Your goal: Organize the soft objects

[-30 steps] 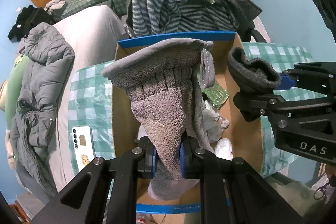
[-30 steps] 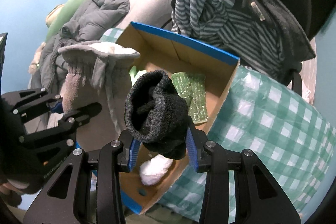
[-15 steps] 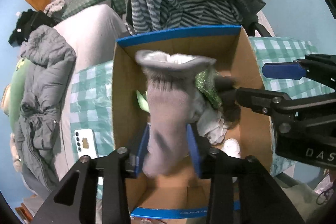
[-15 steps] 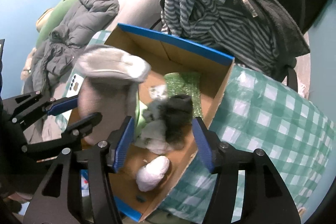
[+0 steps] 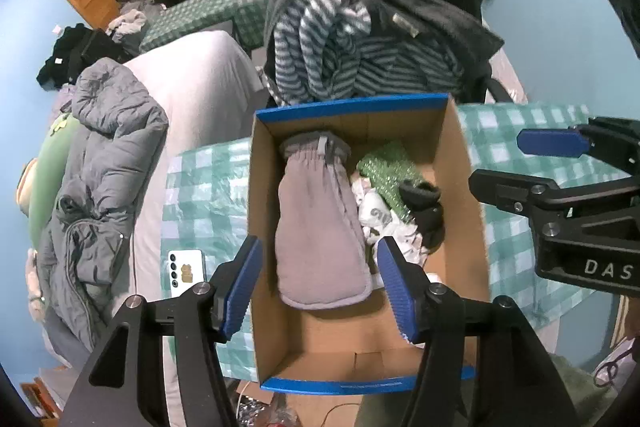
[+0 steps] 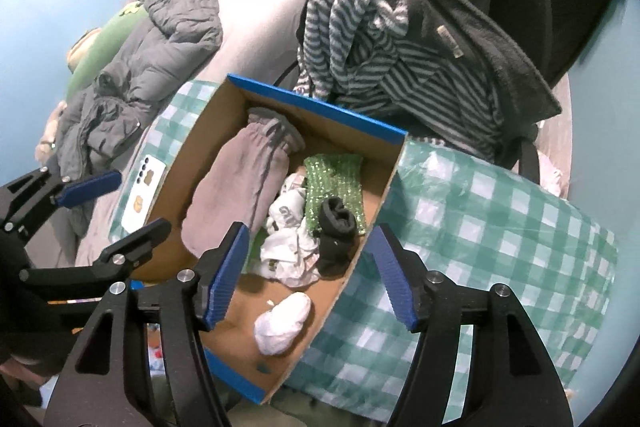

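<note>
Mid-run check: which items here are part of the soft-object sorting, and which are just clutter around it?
Part of the job:
- cardboard box
- grey mitten
- black sock
- green sparkly cloth
- white socks

Lying about:
- phone
- grey puffer jacket
- striped garment
- checked cloth

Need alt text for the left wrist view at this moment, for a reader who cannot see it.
The left gripper, jaws opening and holding nothing, hangs over a cardboard box where a grey mitten lies beside a dark sock, green bubble wrap and white socks. The right gripper, also empty, enters from the right.
</note>
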Action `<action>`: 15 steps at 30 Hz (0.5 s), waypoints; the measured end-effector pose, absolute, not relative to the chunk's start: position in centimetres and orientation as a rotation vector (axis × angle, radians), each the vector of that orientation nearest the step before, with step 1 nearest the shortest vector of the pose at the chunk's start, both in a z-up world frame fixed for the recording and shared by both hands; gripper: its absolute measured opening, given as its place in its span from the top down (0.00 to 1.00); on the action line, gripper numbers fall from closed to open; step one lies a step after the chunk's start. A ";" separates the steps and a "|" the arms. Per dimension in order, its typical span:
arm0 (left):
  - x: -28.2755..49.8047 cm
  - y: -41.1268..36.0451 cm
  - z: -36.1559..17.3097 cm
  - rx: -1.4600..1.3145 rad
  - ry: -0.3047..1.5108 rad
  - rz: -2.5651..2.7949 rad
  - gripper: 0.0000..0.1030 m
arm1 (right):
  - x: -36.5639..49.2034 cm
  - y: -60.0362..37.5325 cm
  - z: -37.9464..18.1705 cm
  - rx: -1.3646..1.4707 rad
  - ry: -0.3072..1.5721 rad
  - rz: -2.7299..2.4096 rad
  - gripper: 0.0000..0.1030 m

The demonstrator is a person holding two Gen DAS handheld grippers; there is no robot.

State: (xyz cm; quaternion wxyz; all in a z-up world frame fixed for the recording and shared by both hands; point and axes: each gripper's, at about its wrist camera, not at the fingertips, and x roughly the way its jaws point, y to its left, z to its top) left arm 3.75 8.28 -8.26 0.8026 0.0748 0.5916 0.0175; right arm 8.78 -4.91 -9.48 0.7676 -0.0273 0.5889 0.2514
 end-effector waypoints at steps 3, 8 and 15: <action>3.4 8.2 -7.1 0.159 1.254 0.046 0.40 | 8.7 -5.4 -8.6 -0.047 1.272 0.543 0.36; 2.9 7.8 -5.6 0.133 1.243 0.054 0.34 | 8.4 -6.4 -7.0 -0.042 1.253 0.526 0.35; 1.9 7.1 -3.5 0.079 1.216 0.057 0.26 | 7.6 -7.9 -4.6 -0.050 1.214 0.509 0.35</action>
